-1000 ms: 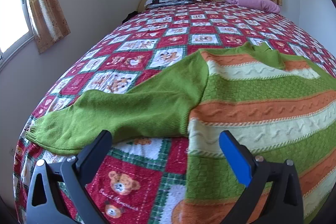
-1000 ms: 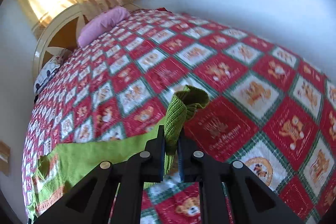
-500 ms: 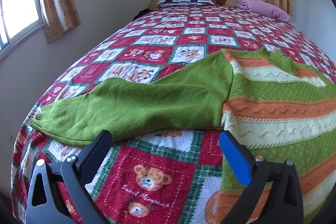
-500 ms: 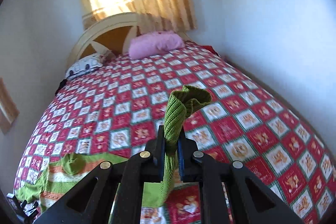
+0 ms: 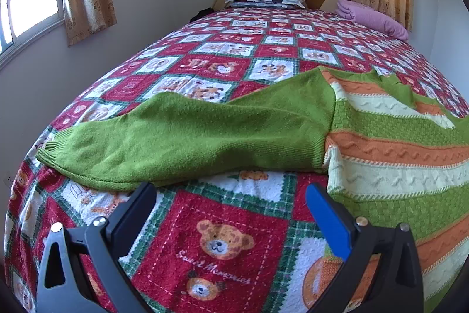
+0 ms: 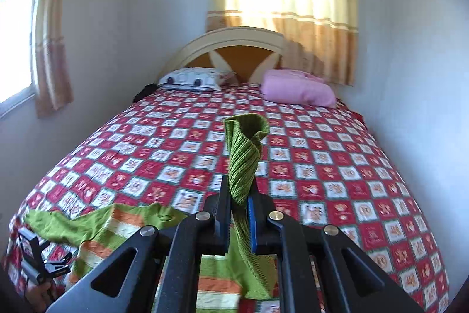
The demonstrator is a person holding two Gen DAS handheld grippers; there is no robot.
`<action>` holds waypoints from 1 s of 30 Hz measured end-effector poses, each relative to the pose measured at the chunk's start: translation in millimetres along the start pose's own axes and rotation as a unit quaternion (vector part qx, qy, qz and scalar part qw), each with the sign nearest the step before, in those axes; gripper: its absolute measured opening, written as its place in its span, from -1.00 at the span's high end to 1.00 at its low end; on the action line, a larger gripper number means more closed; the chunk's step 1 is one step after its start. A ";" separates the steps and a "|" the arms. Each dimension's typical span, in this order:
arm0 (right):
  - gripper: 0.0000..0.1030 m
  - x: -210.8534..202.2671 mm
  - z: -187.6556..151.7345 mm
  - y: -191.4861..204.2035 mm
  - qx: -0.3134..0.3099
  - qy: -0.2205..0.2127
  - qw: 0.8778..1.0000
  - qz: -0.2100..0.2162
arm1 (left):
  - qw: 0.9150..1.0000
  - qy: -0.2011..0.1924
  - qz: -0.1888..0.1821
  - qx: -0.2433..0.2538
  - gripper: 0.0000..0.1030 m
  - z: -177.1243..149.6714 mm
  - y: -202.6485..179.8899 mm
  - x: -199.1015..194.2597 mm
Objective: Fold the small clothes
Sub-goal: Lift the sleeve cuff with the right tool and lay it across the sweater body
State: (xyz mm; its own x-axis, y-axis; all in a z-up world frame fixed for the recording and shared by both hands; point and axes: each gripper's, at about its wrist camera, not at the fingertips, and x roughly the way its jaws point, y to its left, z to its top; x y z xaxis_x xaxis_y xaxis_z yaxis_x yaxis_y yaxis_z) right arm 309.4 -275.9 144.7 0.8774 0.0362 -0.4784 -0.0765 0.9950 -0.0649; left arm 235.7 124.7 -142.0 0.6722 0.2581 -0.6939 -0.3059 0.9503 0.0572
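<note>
Up above the bed [image 6: 366, 181], the right tongs [image 6: 239, 213] are clamped on the ribbed cuff [image 6: 244, 154] of the green sweater [image 5: 381, 154]; the cuff stands up between the two fingers and curls over at its top, with the rest of that sleeve hanging down beneath them. The sweater itself lies on the bedspread [image 5: 222, 239], a red, white and green patchwork printed with teddy bears, at the near end of the bed. Its body is striped in green, orange and cream, and its other sleeve [image 5: 181, 143] lies stretched out flat toward the left edge of the bed. The left tongs [image 5: 230, 195] hover just short of that sleeve, fingers wide apart with nothing between them; one finger carries a blue pad [image 5: 328, 222]. At the headboard [image 6: 234, 46] end rest a patterned pillow [image 6: 193, 79] and a pink pillow [image 6: 296, 90], well apart from the sweater. No box, basket or other container shows in either view.
</note>
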 end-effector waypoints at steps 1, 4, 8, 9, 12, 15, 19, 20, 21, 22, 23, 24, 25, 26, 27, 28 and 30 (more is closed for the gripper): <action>0.84 3.2 -0.4 13.0 -0.010 0.001 1.000 0.009 | 1.000 0.001 -0.001 -0.002 -1.00 -0.3 0.9 0.8; 0.84 17.9 -9.3 61.5 -0.042 0.006 0.998 0.044 | 1.000 0.003 -0.004 -0.007 -1.00 -0.9 2.2 2.2; 0.84 51.7 -41.7 121.2 -0.060 0.025 0.993 0.095 | 1.000 0.002 0.000 0.001 -1.00 -2.1 -1.1 2.7; 0.84 66.8 -57.2 139.6 -0.054 0.038 0.991 0.117 | 1.000 0.002 0.002 0.004 -1.00 -2.3 -2.5 2.6; 0.81 104.4 -101.7 172.7 -0.033 0.063 0.986 0.151 | 1.000 0.000 0.007 0.015 -1.00 -2.6 -6.1 1.8; 0.00 147.9 -159.8 192.7 0.002 0.157 0.966 0.204 | 1.000 0.000 0.010 0.023 -1.00 -3.0 -7.0 0.4; -0.11 131.0 -194.3 167.5 -0.011 0.180 0.958 0.222 | 0.999 0.002 0.019 0.046 -1.00 -2.8 -5.0 -8.5; -0.12 123.0 -198.0 157.1 -0.024 0.174 0.962 0.208 | 0.999 -0.002 0.017 0.050 -1.00 -1.0 -3.2 -14.0; -0.12 112.5 -201.6 139.2 -0.036 0.166 0.968 0.186 | 0.998 -0.003 0.016 0.052 -1.00 1.5 -3.0 -18.0; -0.13 104.9 -204.1 124.8 -0.042 0.160 0.972 0.167 | 0.999 -0.006 0.011 0.053 -1.00 4.7 -3.1 -21.5; -0.17 98.9 -205.9 111.8 -0.044 0.156 0.975 0.151 | 0.999 -0.010 -0.002 0.051 -1.00 10.1 -5.4 -26.7; -0.23 91.9 -209.1 96.1 -0.047 0.151 0.979 0.128 | 0.999 -0.015 -0.018 0.049 -1.00 16.1 -10.0 -31.7; -0.25 84.3 -213.6 79.8 -0.052 0.147 0.983 0.098 | 0.998 -0.020 -0.033 0.049 -1.00 21.0 -15.6 -35.1; -0.25 80.9 -215.8 70.4 -0.054 0.146 0.984 0.082 | 0.997 -0.022 -0.052 0.050 -1.00 27.0 -24.5 -38.0; -0.25 76.5 -218.0 59.8 -0.056 0.147 0.985 0.068 | 0.996 -0.020 -0.070 0.051 -1.00 32.3 -33.9 -38.9; -0.25 72.8 -221.9 52.2 -0.055 0.149 0.985 0.064 | 0.994 -0.020 -0.089 0.053 -1.00 37.1 -45.6 -39.1; -0.25 68.3 -231.8 39.0 -0.050 0.154 0.984 0.071 | 0.990 -0.019 -0.123 0.070 -1.00 43.6 -75.8 -35.2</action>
State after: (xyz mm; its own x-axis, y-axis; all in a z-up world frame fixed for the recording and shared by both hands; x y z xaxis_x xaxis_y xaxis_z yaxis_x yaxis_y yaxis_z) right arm 256.5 -256.3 -93.5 0.6701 0.1285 -0.7310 -0.2469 0.9674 -0.0563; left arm 264.6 51.2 -90.6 0.7412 0.0190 -0.6710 -0.0350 0.9993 -0.0105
